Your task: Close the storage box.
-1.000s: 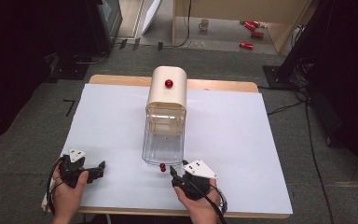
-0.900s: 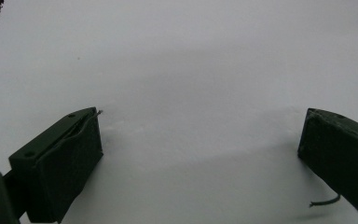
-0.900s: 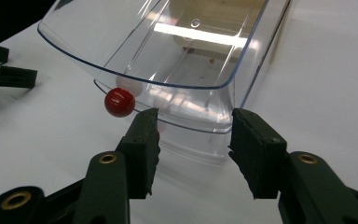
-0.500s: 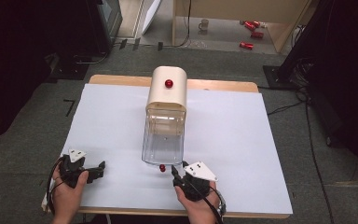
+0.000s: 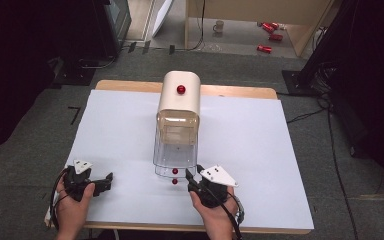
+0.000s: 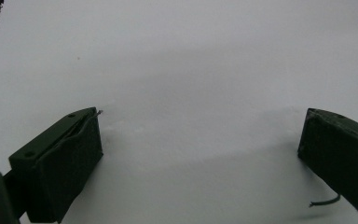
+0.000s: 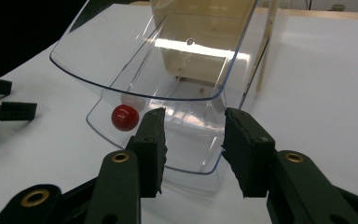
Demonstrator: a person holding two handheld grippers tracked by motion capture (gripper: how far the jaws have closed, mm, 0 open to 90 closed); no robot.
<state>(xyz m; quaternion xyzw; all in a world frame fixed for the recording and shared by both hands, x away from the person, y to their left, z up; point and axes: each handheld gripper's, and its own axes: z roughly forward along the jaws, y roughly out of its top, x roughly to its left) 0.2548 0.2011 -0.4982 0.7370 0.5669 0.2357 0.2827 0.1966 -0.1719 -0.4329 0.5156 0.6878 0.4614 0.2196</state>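
Note:
A cream box (image 5: 180, 97) with a red knob (image 5: 181, 89) on top stands mid-table. A clear plastic drawer (image 5: 176, 150) sticks out of it toward me. At the drawer's front edge sits a small red ball (image 7: 125, 116), just left of my right gripper (image 7: 193, 140). That gripper (image 5: 194, 174) points at the drawer front, and its jaws have just been closing. The clear front lip (image 7: 191, 168) lies in the gap, and the pads do not press on it. My left gripper (image 5: 107, 179) rests at the table's near left, wide open over bare white surface (image 6: 191, 70).
The white table top (image 5: 260, 150) has free room to the right and left of the box. Its front edge runs just behind both hands. On the floor beyond the table lie red cans (image 5: 270, 37) and a mug (image 5: 219, 25), beside dark stands and cables.
The right gripper's jaws have narrowed a little at the drawer front, and the hand has barely shifted. The left hand and gripper have stayed put.

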